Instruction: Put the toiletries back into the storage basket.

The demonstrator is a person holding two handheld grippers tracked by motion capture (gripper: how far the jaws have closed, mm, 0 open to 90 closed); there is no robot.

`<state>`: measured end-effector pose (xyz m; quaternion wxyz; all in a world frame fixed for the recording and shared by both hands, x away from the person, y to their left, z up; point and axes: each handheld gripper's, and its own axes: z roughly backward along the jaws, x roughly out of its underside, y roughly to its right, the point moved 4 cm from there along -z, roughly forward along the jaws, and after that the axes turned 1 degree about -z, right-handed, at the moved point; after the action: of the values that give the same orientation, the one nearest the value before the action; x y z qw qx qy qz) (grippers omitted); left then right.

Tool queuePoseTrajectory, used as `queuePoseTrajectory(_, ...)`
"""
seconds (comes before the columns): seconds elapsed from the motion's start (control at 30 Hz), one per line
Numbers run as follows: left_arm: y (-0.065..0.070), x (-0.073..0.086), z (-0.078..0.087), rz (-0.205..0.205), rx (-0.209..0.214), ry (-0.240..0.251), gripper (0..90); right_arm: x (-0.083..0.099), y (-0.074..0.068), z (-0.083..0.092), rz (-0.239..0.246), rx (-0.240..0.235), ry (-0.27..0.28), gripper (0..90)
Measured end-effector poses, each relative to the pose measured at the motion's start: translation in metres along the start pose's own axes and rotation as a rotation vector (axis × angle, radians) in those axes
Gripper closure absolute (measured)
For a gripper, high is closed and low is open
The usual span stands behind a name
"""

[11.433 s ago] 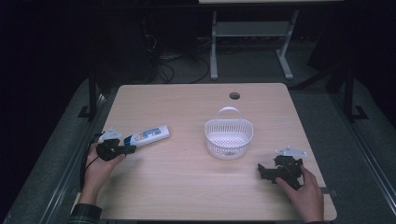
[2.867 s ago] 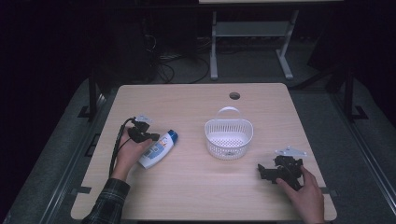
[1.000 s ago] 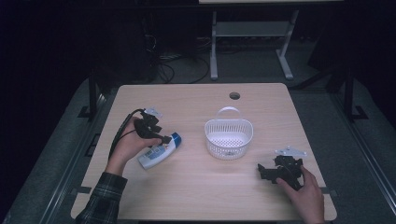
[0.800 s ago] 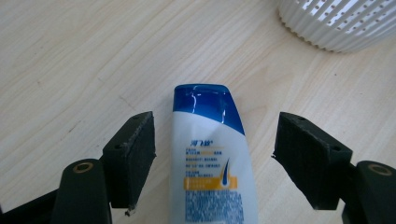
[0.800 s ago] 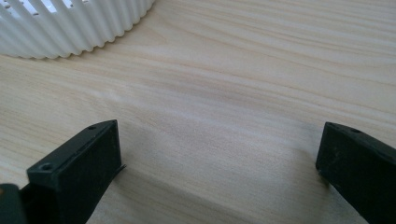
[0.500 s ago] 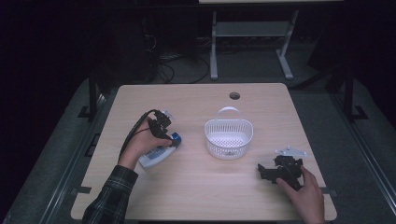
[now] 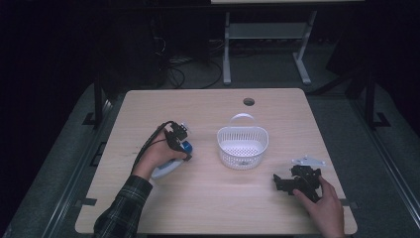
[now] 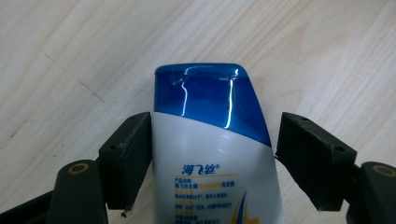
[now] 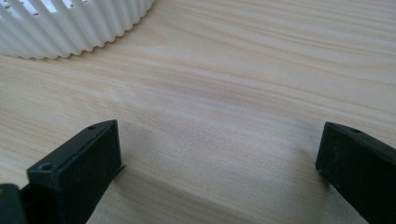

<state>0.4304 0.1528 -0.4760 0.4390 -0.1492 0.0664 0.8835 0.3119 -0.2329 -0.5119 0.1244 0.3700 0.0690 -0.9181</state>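
- Left gripper [image 8: 212,154] wide, straddling bottle [image 8: 212,154] near its blue cap, set for a grasp.
- Right gripper [image 9: 219,163] wide, empty, parked on desk [image 9: 233,93] near basket [image 7: 242,146].

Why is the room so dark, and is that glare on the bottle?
High view: only the table is lit, the surroundings nearly black. Left gripper view: bright streaks of glare on the bottle's blue cap. Right gripper view: the basket looks soft, slightly out of focus.
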Motion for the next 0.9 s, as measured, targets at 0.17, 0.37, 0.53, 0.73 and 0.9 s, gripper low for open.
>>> queuePoseTrajectory(0.17, 0.0001, 0.0017, -0.0041, -0.002, -0.004, -0.019, 27.5, 0.0, 0.0, 0.0, 0.0, 0.0, 0.0, 0.0)
queuePoseTrajectory(0.37, -0.0002, 0.0022, -0.0031, 0.0, 0.003, -0.011, 32.7, 0.0001, -0.0001, 0.0001, 0.0, 0.0, 0.0, 0.0)
queuePoseTrajectory(0.53, -0.0001, 0.0022, -0.003, 0.006, 0.004, -0.005, 33.8, 0.0001, -0.0001, 0.0002, 0.0, 0.0, 0.0, 0.0)
queuePoseTrajectory(0.73, 0.0, 0.0016, -0.0029, 0.013, 0.0, -0.006, 35.0, 0.0001, -0.0001, 0.0002, 0.0, 0.0, 0.0, 0.0)
queuePoseTrajectory(0.9, 0.0011, 0.0032, -0.0012, 0.014, -0.003, 0.015, 35.5, 0.0002, -0.0001, 0.0002, 0.0, 0.0, -0.001, 0.0)
